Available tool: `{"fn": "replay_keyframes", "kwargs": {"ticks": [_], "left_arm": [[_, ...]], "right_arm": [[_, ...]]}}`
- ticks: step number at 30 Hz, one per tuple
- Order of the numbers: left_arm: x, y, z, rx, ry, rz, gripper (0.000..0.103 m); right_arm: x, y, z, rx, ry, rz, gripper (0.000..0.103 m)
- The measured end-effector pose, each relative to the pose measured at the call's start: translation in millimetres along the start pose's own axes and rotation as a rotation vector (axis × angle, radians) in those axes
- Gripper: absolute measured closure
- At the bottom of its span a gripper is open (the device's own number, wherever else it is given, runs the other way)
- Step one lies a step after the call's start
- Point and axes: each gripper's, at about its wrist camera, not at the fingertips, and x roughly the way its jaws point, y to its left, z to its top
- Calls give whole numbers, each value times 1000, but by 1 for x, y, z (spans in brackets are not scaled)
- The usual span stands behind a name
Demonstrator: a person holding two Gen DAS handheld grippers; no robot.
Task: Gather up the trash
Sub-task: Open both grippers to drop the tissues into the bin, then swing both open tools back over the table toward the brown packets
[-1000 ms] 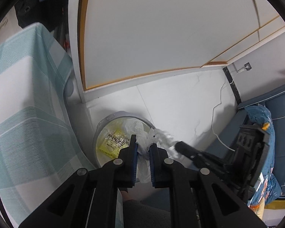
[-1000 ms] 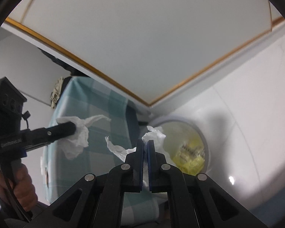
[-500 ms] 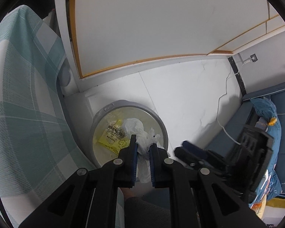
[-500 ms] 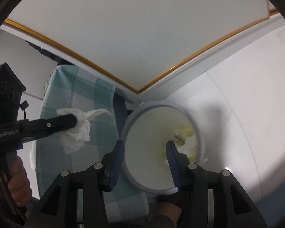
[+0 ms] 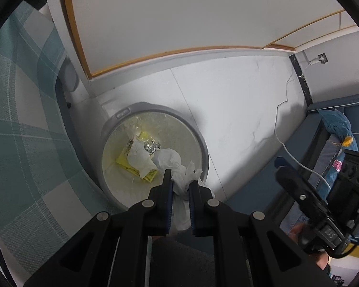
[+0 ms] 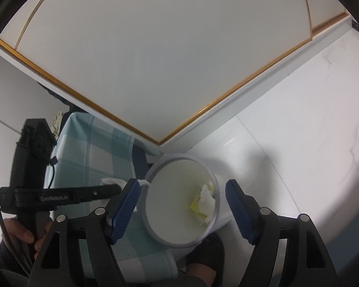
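Note:
A round grey trash bin (image 5: 204, 150) stands on the white floor and also shows in the right wrist view (image 6: 153, 169). Inside lie a yellow wrapper (image 5: 126, 162) and a crumpled white tissue (image 5: 140, 156), seen in the right wrist view too (image 6: 207, 198). My left gripper (image 5: 179, 183) is shut on another white tissue (image 5: 177, 167) and holds it over the bin's near rim. My right gripper (image 6: 183, 196) is open and empty above the bin. It shows at the right of the left wrist view (image 5: 296, 189).
A teal and white checked cloth (image 5: 19, 124) covers furniture left of the bin. A white panel with a gold trim (image 5: 179, 24) stands behind it. A white cable (image 5: 287, 95) runs over the floor to blue bedding (image 5: 335, 129) at the right.
My right gripper opened and its tissue dropped into the bin. My left gripper, still shut on its tissue, moved closer over the bin.

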Motion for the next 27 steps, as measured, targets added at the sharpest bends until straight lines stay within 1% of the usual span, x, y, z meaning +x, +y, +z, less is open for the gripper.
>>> {"fn": "replay_keyframes", "kwargs": {"ticks": [4, 5, 6, 7, 8, 9, 11, 13, 15, 17, 20, 24, 27], "left_arm": [[3, -3, 0, -6, 22, -5, 92], [4, -4, 0, -4, 27, -3, 86], [5, -4, 0, -3, 35, 8, 76], [5, -6, -1, -4, 37, 10, 71], [5, -7, -2, -5, 36, 9, 62], [4, -7, -3, -7, 32, 12, 57], [2, -9, -5, -1, 22, 20, 56], [0, -11, -7, 7, 19, 28, 50], [-4, -13, -8, 11, 5, 25, 41], [-9, -15, -10, 24, -17, 27, 40], [-19, -18, -13, 41, -62, 51, 40], [-41, -18, -23, 40, -152, 70, 40], [-61, -16, -31, 40, -223, 93, 40]], "right_arm": [[-4, -1, -1, 12, -14, 3, 25], [-5, -2, -1, 13, -13, 2, 25], [-6, -2, -2, 14, -12, 0, 25], [-6, -1, -3, 13, -12, -1, 25], [-7, -1, -3, 10, -12, -2, 24], [-8, 0, -4, 8, -12, -3, 23], [-11, 0, -4, 6, -16, -4, 22], [-13, 2, -4, 6, -20, -3, 22], [-15, 2, -4, 5, -26, -1, 22], [-19, 4, -5, 2, -33, -1, 21], [-24, 7, -6, -2, -40, -6, 21], [-34, 12, -7, -7, -52, -11, 13], [-43, 19, -7, -21, -61, -9, 12]]}}
